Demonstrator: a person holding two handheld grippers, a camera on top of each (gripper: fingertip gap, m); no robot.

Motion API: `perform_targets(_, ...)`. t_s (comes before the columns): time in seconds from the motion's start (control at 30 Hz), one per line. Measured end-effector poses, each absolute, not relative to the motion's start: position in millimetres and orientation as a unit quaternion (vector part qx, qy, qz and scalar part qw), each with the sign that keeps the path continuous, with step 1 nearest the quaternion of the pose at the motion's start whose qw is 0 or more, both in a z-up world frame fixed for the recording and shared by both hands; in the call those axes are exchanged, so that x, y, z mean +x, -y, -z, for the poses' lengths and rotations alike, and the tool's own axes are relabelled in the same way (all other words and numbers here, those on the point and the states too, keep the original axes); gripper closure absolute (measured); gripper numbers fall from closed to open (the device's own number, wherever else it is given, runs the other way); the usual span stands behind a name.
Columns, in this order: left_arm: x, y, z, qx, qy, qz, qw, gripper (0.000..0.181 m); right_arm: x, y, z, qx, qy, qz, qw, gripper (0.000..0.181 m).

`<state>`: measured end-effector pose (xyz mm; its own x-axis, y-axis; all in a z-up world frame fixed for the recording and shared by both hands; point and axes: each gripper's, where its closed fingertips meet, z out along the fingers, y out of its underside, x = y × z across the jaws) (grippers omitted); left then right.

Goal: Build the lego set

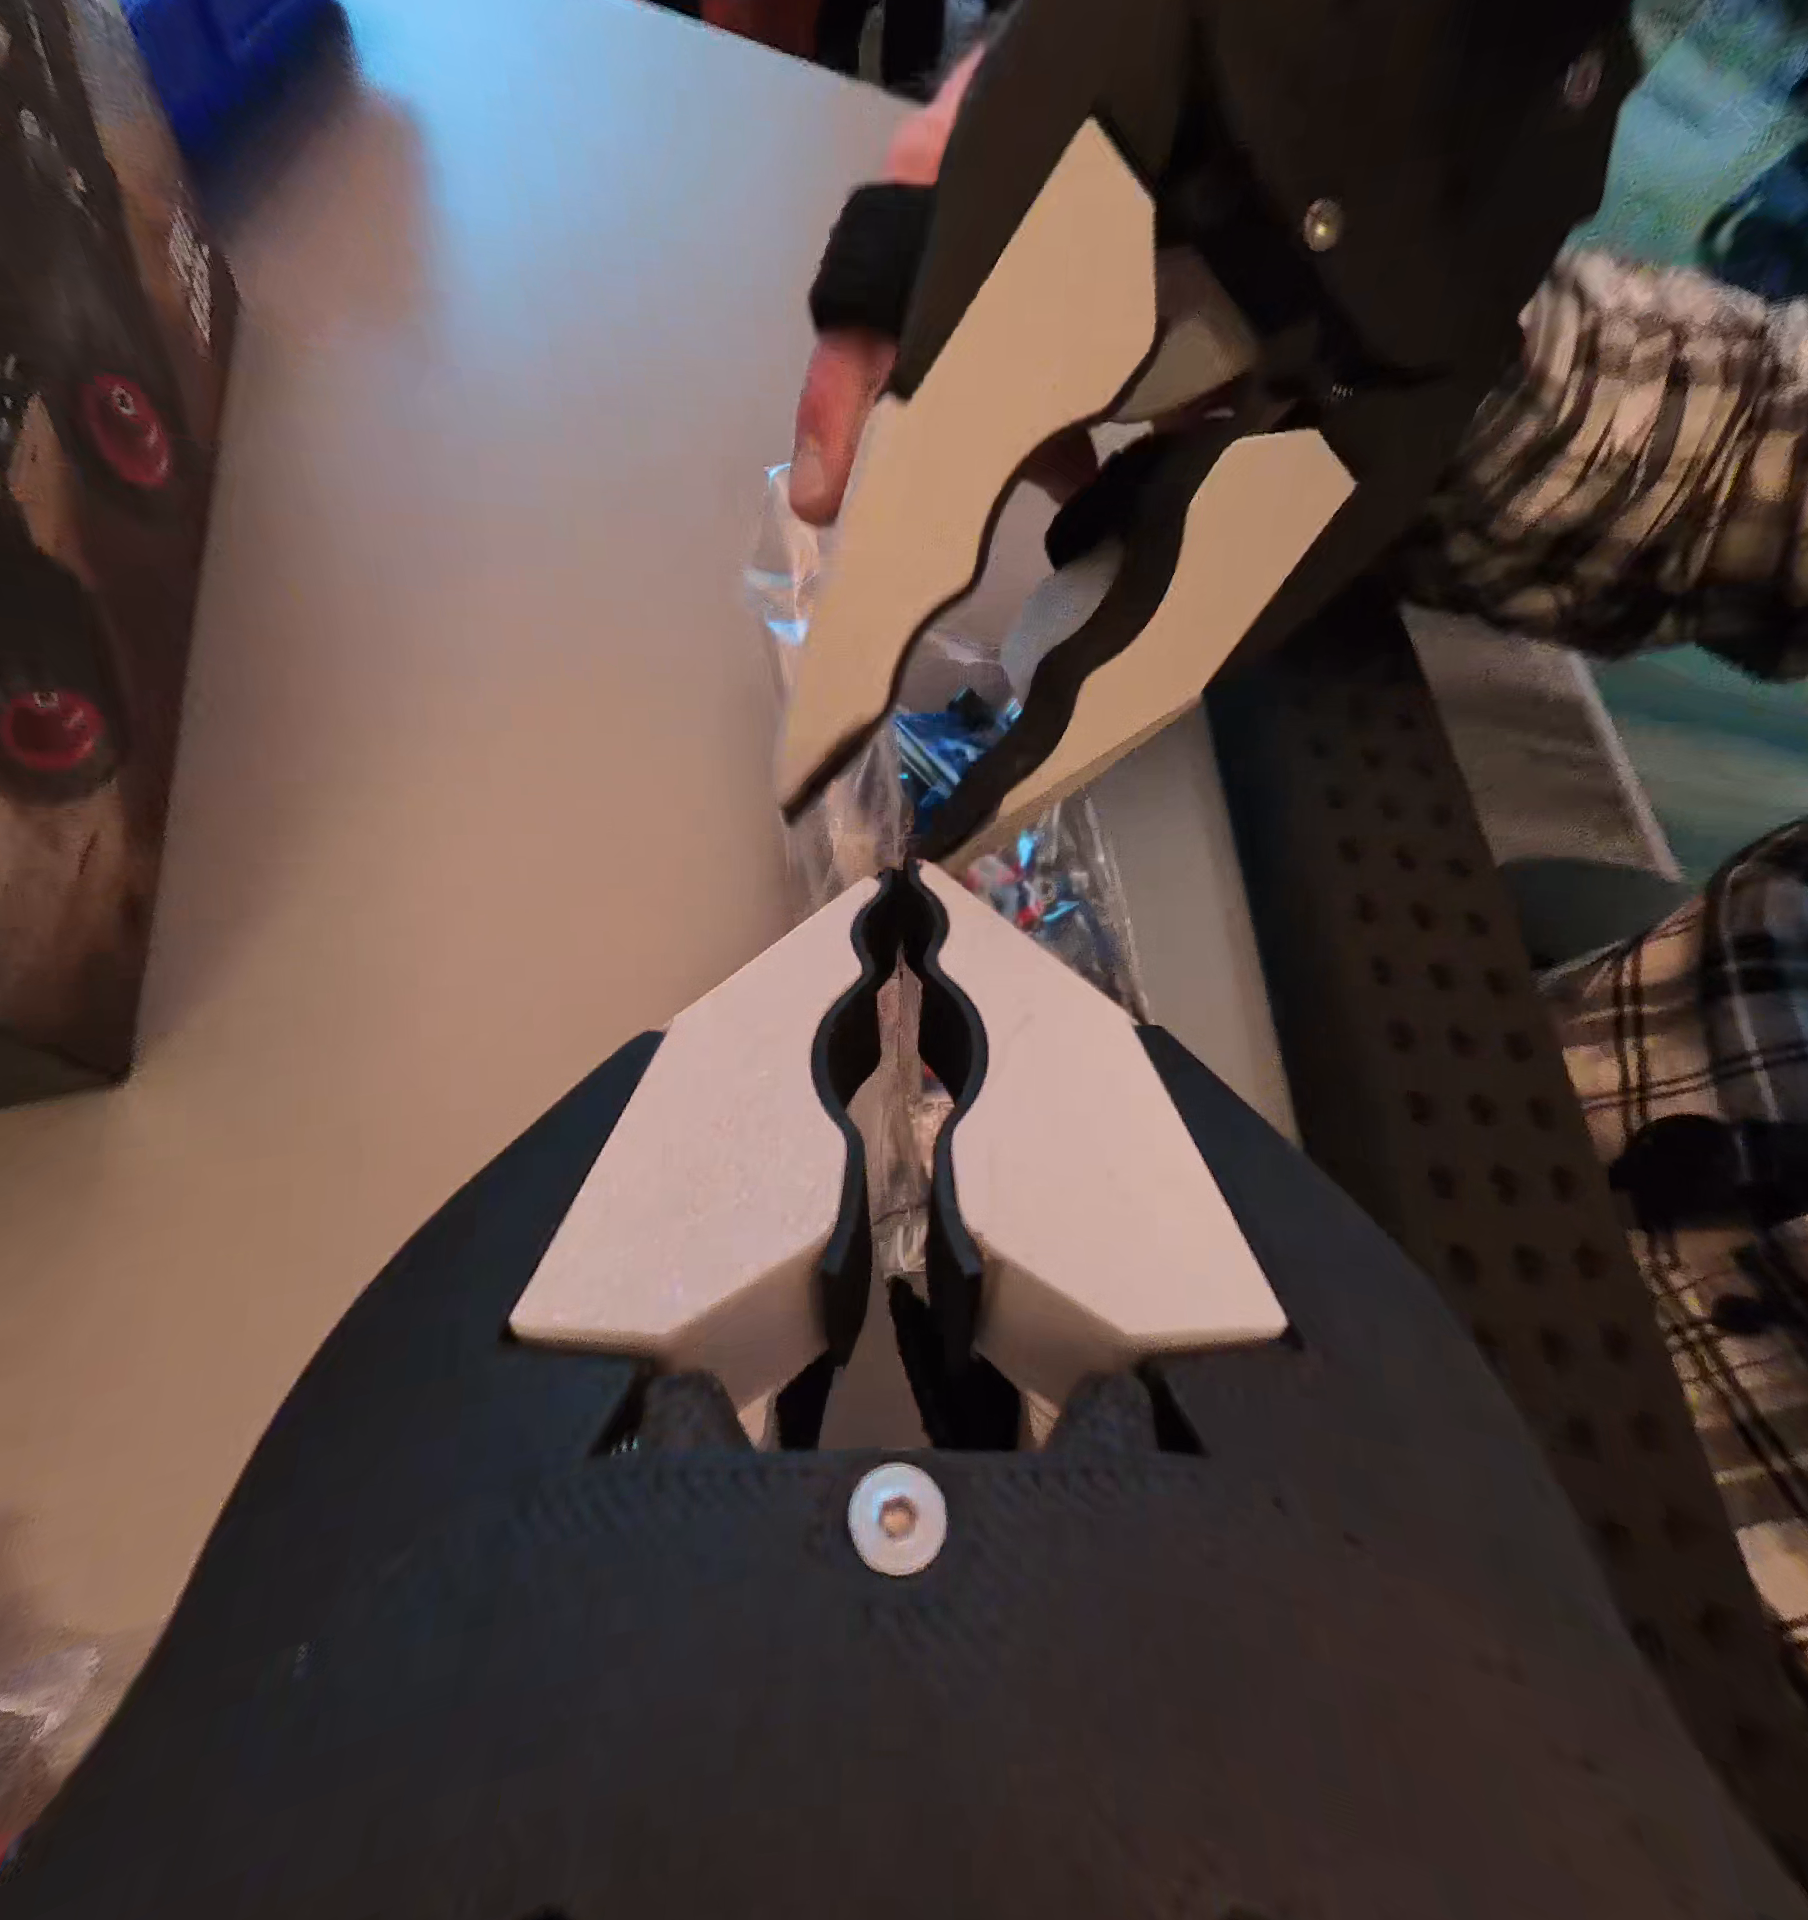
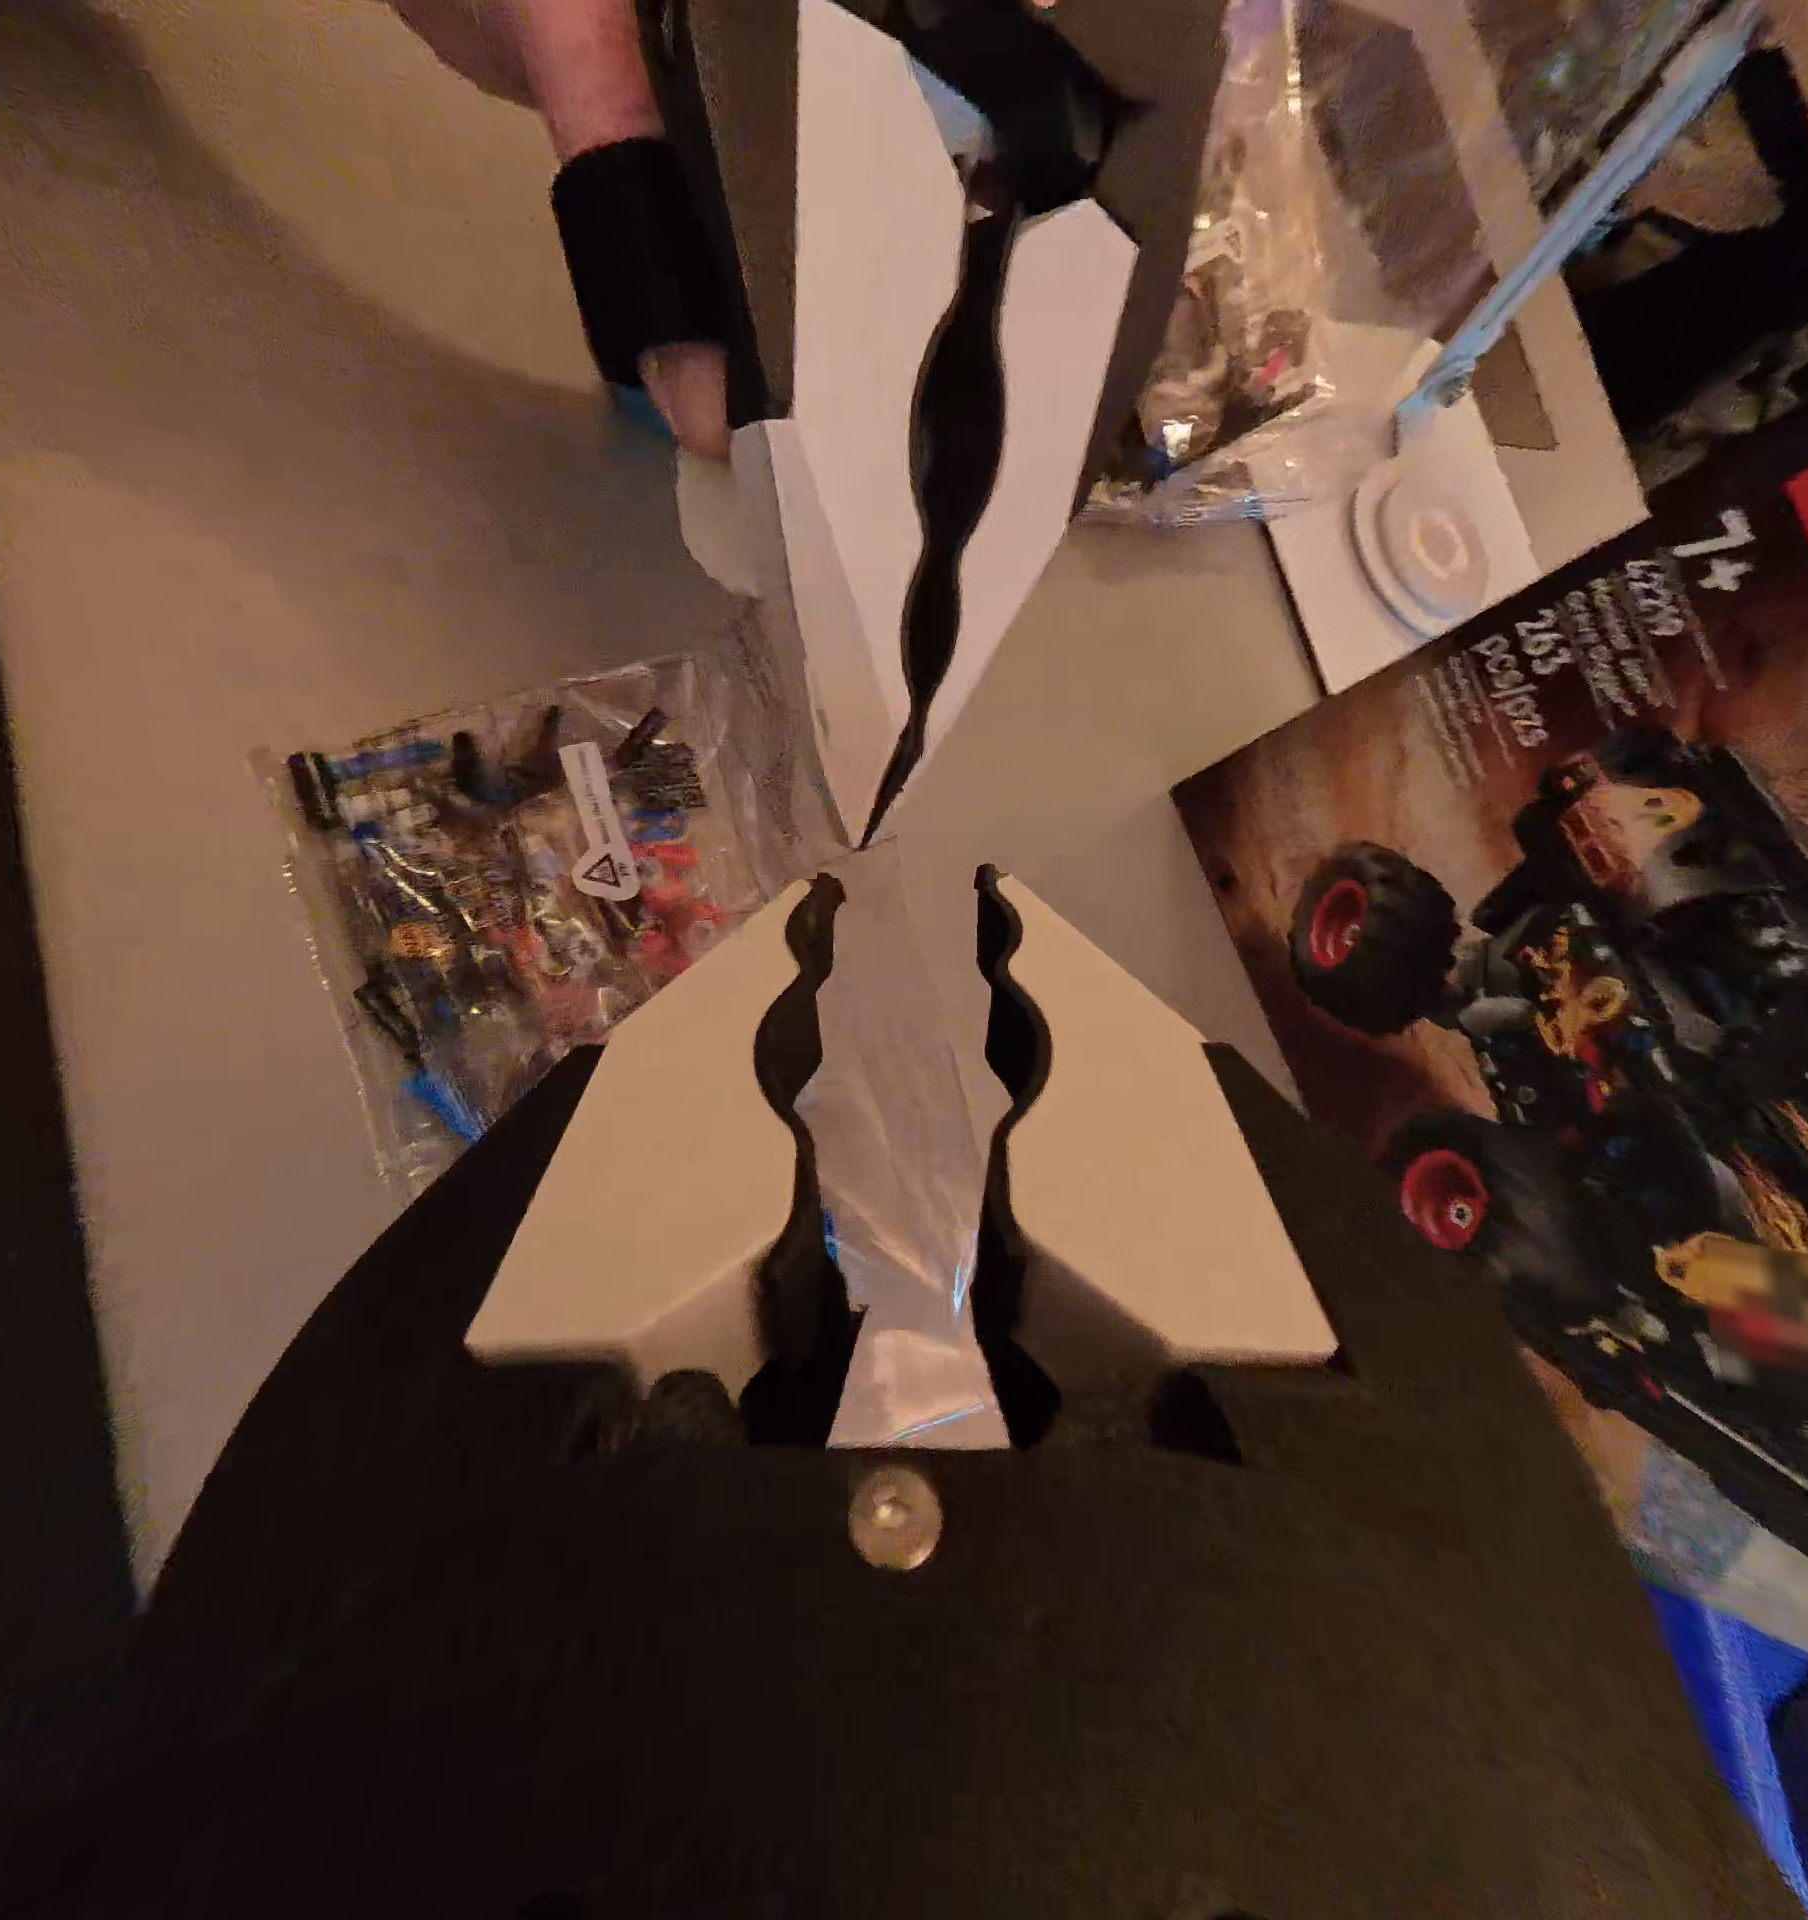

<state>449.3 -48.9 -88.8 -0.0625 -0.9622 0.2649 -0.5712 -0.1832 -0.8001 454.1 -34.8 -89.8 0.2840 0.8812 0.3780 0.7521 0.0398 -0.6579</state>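
My left gripper [image 1: 902,878] is shut on the edge of a clear plastic bag of lego pieces [image 1: 947,727]. The bag [image 2: 484,914] lies to the left in the right wrist view, holding small black, blue and red parts. My right gripper [image 2: 905,883] is open, and a strip of clear plastic [image 2: 900,1143] lies between its fingers. The two grippers meet almost tip to tip over the table: the right one [image 1: 864,821] shows in the left wrist view and the left one [image 2: 874,831] in the right wrist view.
The lego set box [image 2: 1554,1039], showing a black truck with red wheels, lies at the right; it also shows in the left wrist view [image 1: 48,520]. A second bag of parts [image 2: 1222,343] and a white box [image 2: 1451,540] lie behind. A dark perforated chair [image 1: 1419,935] stands beside the table [image 2: 204,520]. My two grippers' fingertips are within a few centimetres of each other.
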Motion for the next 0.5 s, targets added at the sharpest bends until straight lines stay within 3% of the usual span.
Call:
perform_targets(0.1,450.4,51.2,89.9,-0.635,-0.617,0.399,0.237,0.181,447.6,43.6,98.0,-0.683,0.619,-0.115,0.371,0.181)
perform_targets(0.23,452.4,44.3,86.9,-0.655,-0.565,0.448,0.226,0.181,447.6,38.6,97.0,-0.681,0.61,-0.105,0.392,0.181)
perform_targets(0.5,456.6,13.9,120.9,-0.737,-0.456,0.471,0.165,0.181,452.9,9.6,129.2,-0.672,0.605,0.091,0.417,0.181)
